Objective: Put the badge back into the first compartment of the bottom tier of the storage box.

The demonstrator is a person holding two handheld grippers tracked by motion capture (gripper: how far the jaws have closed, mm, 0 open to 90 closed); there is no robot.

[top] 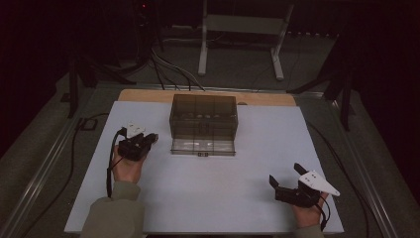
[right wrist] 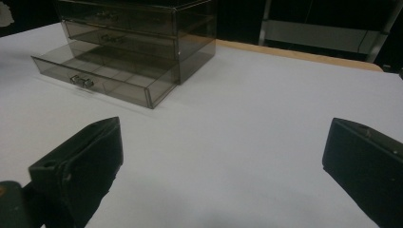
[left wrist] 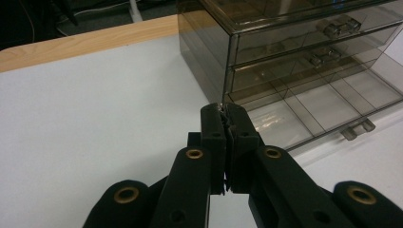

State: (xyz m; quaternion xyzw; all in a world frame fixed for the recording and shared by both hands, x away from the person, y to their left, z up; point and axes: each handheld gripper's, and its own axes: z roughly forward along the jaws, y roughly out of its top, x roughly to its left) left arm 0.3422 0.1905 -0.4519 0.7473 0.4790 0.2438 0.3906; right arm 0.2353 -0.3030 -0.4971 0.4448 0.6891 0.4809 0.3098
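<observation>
A smoked clear drawer chest stands at the middle back of the white table. Its bottom drawer is pulled out toward me, and in the left gripper view the drawer shows empty compartments. My left gripper lies just left of the chest, and its jaws are pressed together, pointing at the chest's near corner. At the table's near right my right gripper stands open with nothing between its jaws. In the right gripper view the gripper faces the chest from a distance.
A wooden board edge shows behind the white sheet. Beyond the table stand a white frame and dark stands, with cables on the floor. A metal rail runs along the table's left side.
</observation>
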